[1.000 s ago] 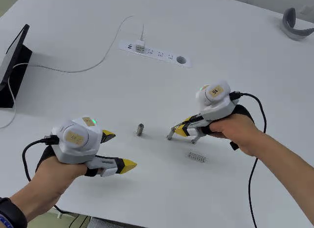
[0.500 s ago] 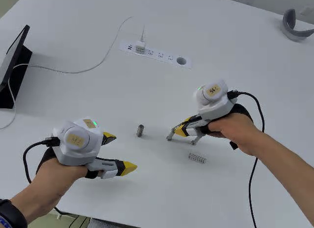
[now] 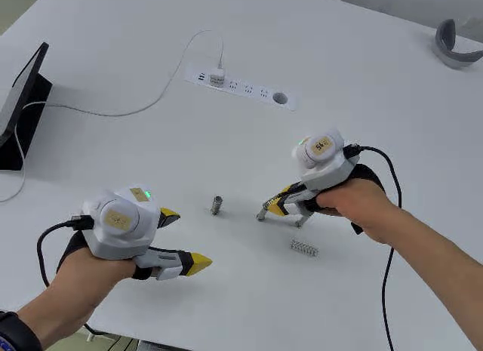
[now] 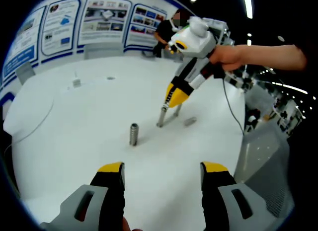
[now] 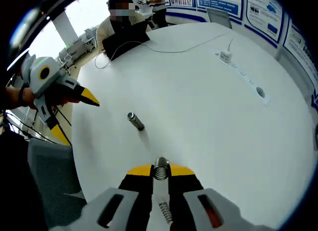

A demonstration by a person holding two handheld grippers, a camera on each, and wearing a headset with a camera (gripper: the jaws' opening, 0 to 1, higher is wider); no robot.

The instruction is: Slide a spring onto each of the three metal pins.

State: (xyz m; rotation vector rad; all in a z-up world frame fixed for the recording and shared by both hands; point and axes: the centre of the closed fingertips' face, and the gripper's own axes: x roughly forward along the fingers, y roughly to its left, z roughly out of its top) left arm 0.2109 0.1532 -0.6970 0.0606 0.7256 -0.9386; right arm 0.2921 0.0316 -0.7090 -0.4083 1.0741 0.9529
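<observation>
Nothing is legible: wall posters (image 4: 59, 22) and the sticker (image 3: 322, 145) on the right hand-held gripper (image 3: 278, 207) are blurred.

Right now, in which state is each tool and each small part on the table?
Left tool: open, holds nothing.
Right tool: shut on a spring.
Pin: upright, a coil on it.
Loose spring: lying flat, apart from both tools.
Power strip: one plug in.

Left gripper (image 3: 192, 238), right gripper (image 3: 278, 207): white, yellow-tipped jaws, black cables (image 3: 386, 290).
</observation>
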